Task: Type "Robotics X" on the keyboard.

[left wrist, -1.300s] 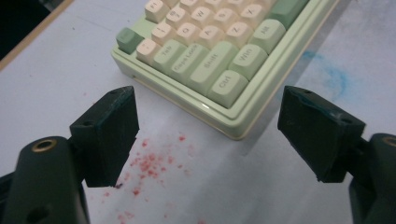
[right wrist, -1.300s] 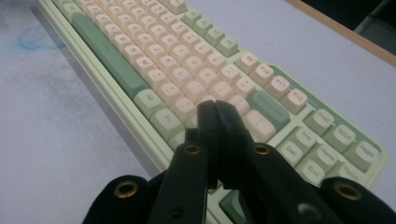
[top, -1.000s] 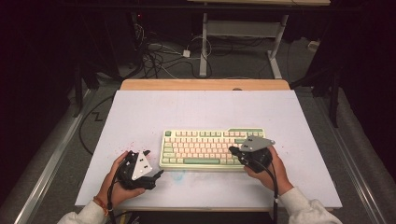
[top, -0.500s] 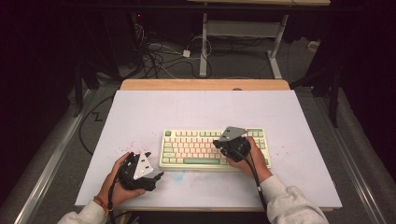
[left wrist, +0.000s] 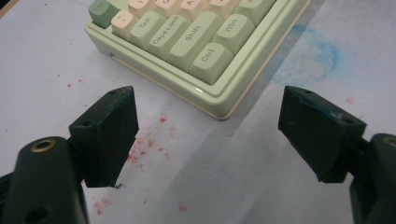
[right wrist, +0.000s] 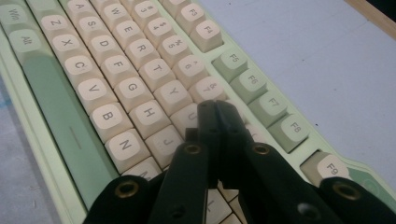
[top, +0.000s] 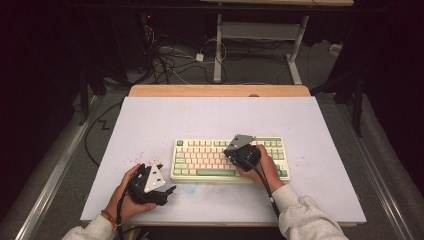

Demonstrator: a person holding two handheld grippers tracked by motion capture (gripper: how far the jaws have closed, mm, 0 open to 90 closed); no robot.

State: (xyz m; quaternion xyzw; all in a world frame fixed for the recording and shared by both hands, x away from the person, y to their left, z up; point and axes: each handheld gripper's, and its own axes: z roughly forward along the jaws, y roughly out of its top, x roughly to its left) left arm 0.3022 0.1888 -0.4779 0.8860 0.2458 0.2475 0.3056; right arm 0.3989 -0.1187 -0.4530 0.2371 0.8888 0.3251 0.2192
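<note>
A big white table has a wooden edge at its far side, and dark floor with cables lies beyond it. On the near half of the table sits a green and cream keyboard, a little to the right of the middle. Its long green space bar runs along the side closest to the person. The person's two arms come in from the bottom in light sleeves. The right hand holds the right gripper over the right half of the keyboard. In the right gripper view its two black jaws are pressed together with nothing between them, and their tips point down at the cream letter keys near the U key, just past the H and Y keys. I cannot tell if the tips touch a key. The left hand holds the left gripper low over the table, just beside the near left corner of the keyboard. In the left gripper view its jaws stand wide apart and hold nothing, and the corner with the Ctrl key sits just ahead of them. Small red specks dot the table near the left jaw, and a faint blue smudge lies beside the keyboard.
</note>
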